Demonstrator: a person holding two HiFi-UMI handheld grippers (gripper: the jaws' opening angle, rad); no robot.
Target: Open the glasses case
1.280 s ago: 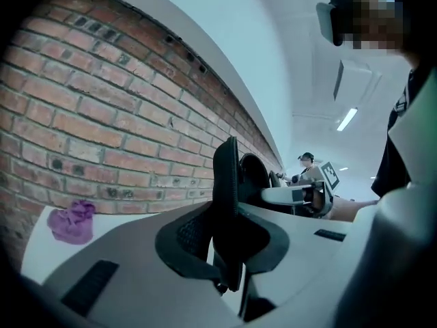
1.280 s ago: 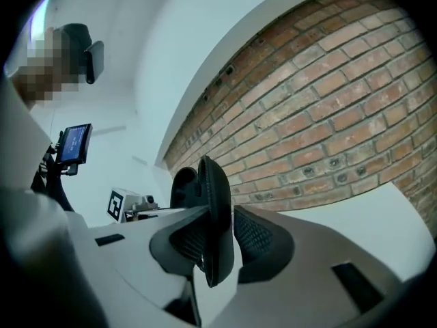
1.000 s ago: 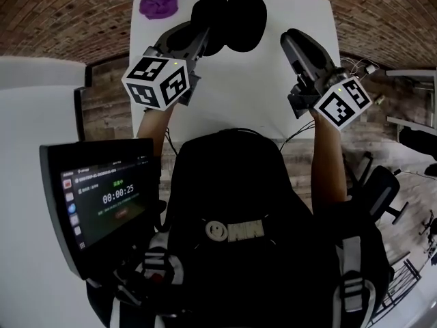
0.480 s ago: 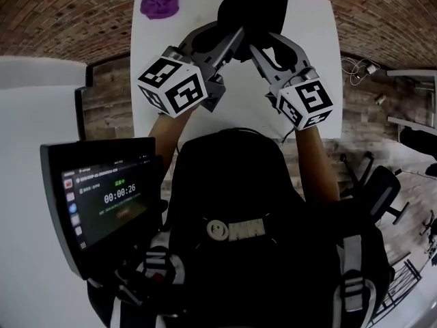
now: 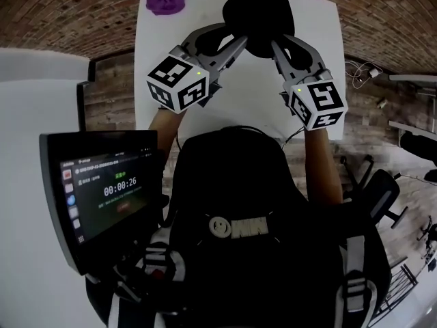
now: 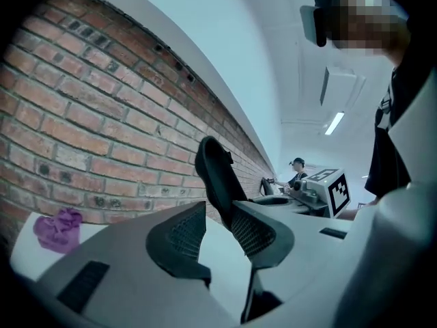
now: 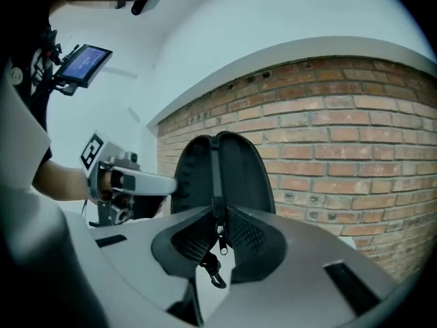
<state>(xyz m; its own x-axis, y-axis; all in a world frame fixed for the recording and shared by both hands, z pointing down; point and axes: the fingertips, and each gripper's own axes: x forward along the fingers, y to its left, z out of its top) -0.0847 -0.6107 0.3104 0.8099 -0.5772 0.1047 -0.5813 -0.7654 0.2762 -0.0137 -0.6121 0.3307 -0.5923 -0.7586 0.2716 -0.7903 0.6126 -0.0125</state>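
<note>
Here, white table (image 5: 239,108) near brick wall (image 6: 82,135).

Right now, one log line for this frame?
glasses case: zipped, held up | right gripper: just closed on its zipper edge | left gripper: jaws just opening, case rim between them

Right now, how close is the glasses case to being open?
Done: the glasses case stands upright between both claws. In hand: the right claw, just closing, pinches its end by the zip pull; the left claw, just opening, has one edge inside it. Left: the halves meet along the middle line, so probably the opening itself.
</note>
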